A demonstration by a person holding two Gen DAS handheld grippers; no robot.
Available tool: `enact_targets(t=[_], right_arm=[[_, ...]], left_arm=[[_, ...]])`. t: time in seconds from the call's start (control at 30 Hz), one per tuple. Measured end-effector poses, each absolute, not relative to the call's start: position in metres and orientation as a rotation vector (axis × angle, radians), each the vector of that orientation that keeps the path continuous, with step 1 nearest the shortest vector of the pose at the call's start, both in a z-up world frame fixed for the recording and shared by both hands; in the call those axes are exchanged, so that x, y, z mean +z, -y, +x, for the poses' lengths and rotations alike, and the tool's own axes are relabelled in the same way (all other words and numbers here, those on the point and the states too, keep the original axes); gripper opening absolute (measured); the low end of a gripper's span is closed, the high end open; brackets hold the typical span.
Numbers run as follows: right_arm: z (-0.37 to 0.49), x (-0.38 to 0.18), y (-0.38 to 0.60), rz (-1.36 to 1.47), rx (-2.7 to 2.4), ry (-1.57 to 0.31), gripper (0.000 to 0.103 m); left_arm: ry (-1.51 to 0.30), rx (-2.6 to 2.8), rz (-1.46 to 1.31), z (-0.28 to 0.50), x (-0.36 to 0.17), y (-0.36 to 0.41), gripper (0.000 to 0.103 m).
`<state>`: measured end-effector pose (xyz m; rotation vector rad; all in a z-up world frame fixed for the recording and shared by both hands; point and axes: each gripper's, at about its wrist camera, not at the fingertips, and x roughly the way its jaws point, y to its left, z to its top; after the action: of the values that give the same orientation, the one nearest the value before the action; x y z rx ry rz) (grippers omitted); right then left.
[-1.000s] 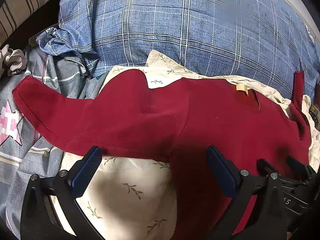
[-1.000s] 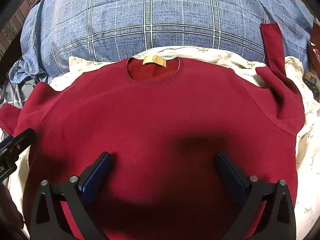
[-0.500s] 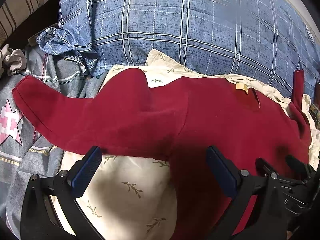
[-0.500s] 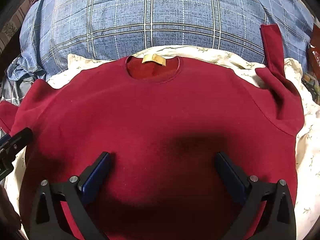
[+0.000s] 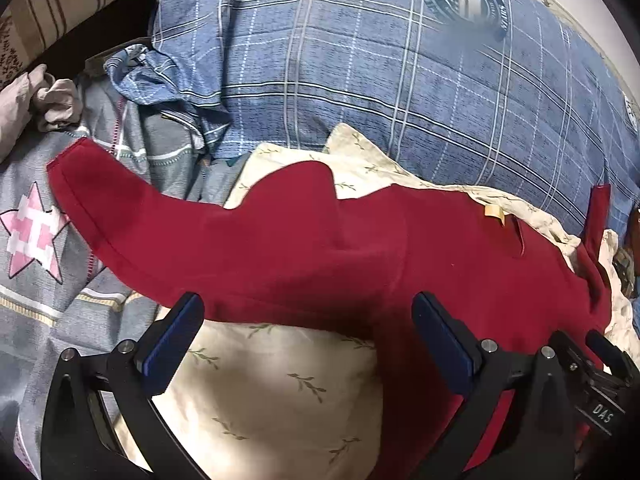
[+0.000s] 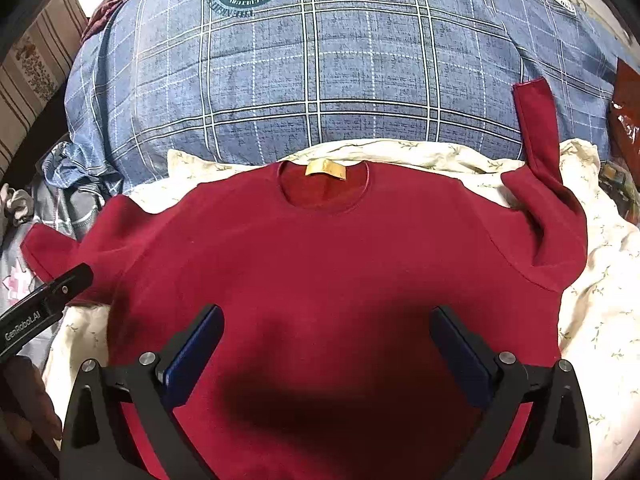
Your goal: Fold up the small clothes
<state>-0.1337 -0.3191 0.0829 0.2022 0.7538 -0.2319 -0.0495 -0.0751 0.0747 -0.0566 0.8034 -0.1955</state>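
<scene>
A dark red long-sleeved shirt (image 6: 328, 264) lies face up on a cream leaf-print cloth (image 6: 596, 312), its collar with a tan label (image 6: 325, 169) at the far side. Its left sleeve (image 5: 132, 216) stretches out to the left over grey bedding; its right sleeve (image 6: 538, 132) points up against the blue pillow. My left gripper (image 5: 308, 336) is open and empty, over the shirt's left edge by the armpit. My right gripper (image 6: 326, 340) is open and empty, above the shirt's chest. The left gripper's body (image 6: 44, 304) shows at the right wrist view's left edge.
A big blue plaid pillow (image 6: 320, 72) with a round emblem lies behind the shirt. Grey bedding with a pink star (image 5: 32, 236) and crumpled blue fabric (image 5: 160, 76) lie at the left. A striped cushion (image 5: 60, 4) is at the far left.
Both grippers have drawn back slightly from the shirt; the right wrist view now takes in more of the pillow. The shirt has not moved and both grippers stay open.
</scene>
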Motion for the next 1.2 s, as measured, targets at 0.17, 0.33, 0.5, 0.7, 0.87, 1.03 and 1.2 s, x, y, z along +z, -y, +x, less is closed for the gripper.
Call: enact_targets(t=[0.17,0.33,0.5,0.7,0.87,1.03,1.2], right_arm=[[-0.139,0.091,0.315,0.223,-0.203,-0.744,0.103],[-0.139,0.095,0.305,0.213,-0.173,-0.742,0.103],[-0.134,0.095,0.298,0.193,-0.138,-0.760,0.103],[-0.134,0.097,0.302,0.199,-0.120,-0.758,0.103],[-0.132,0.084,0.306,0.223,-0.111,-0.798,0.103],[-0.125,0.076,0.307,0.228,-0.114,-0.824,0.103],[-0.124,0.076,0.301,0.228,-0.100,-0.823,0.103]], left_arm=[[-0.801,-0.168,-0.059,-0.049,0.076,0.061,0.103],[-0.778,-0.090,-0.074,-0.043,0.085,0.033,0.103],[-0.767,0.064,-0.109,-0.018,0.095,-0.008,0.103],[-0.787,0.220,-0.101,0.033,0.097,-0.049,0.103],[-0.817,0.296,-0.032,0.072,0.083,-0.065,0.102],[-0.842,0.310,-0.036,0.093,0.069,-0.081,0.089],[-0.864,0.285,-0.035,0.096,0.065,-0.077,0.010]])
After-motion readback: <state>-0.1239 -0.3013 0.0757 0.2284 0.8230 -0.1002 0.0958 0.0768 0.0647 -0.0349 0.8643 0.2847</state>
